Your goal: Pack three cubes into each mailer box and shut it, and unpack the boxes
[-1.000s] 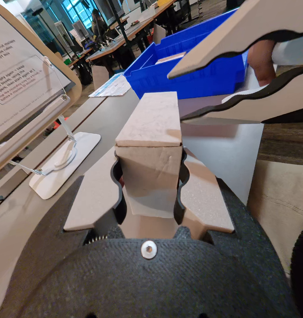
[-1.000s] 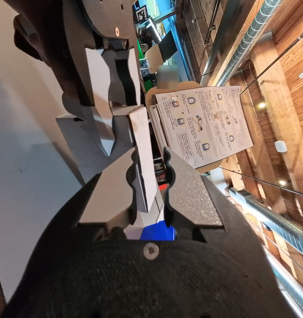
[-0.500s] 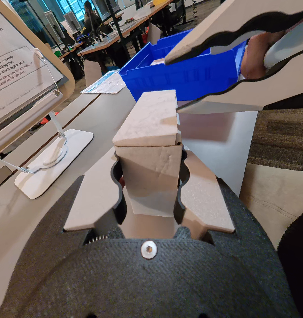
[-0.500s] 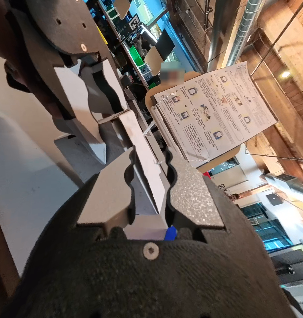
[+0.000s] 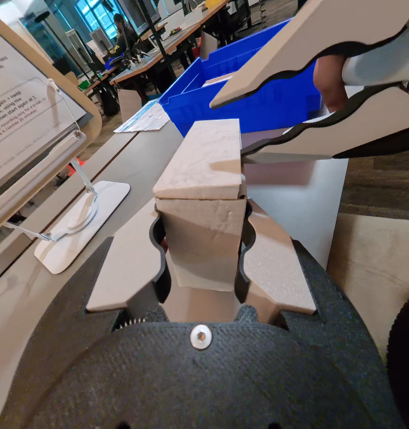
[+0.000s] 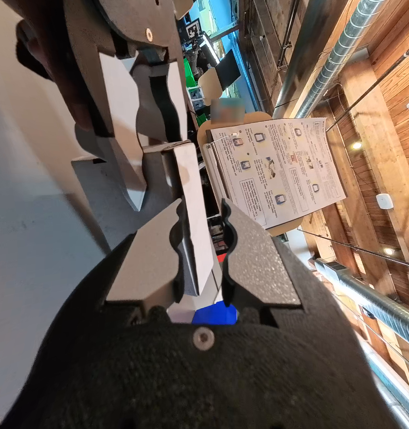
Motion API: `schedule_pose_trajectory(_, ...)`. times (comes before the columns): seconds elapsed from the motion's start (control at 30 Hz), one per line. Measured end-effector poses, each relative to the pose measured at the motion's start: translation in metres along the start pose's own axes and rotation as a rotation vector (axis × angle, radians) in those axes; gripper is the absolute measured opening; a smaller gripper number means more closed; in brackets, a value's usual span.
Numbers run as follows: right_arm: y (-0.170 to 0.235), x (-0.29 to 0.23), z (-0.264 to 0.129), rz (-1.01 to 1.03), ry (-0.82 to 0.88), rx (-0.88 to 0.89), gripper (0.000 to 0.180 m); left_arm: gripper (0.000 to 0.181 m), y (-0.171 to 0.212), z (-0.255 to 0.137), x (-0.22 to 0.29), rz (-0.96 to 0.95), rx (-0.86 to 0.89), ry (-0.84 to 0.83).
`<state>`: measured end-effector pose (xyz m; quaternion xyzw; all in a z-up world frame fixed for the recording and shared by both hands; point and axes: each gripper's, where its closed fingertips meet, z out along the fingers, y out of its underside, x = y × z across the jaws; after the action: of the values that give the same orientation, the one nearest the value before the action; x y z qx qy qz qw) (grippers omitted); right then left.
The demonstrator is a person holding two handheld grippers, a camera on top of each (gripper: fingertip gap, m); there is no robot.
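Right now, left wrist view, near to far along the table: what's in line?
left gripper → mailer box clamped between its fingers → right gripper, open, its lower finger at the box's far right edge → blue bin → far desks with a person seated.

I see a dull, creased cardboard mailer box (image 5: pixel 205 185), a shiny blue plastic bin (image 5: pixel 245 102), and rough wood ceiling planks (image 6: pixel 396 97).

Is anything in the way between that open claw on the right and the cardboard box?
Nothing visible. The right gripper is open at the mailer box, its lower finger against the lid's edge; the left gripper clamps the box's end.
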<state>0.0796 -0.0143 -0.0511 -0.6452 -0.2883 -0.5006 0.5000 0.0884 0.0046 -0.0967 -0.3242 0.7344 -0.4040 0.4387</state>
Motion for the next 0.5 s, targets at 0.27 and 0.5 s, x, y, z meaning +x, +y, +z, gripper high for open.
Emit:
schedule_pose_trajectory(0.27, -0.004, -0.001, -0.002, 0.100, -0.048, 0.034, 0.009, 0.064, -0.004, -0.002, 0.008, -0.055, 0.008, 0.067)
schedule_pose_trajectory(0.5, -0.001, 0.041, -0.003, 0.363, 0.012, 0.059, 0.011, 0.064, -0.003, 0.002, 0.025, 0.233, -0.004, 0.003)
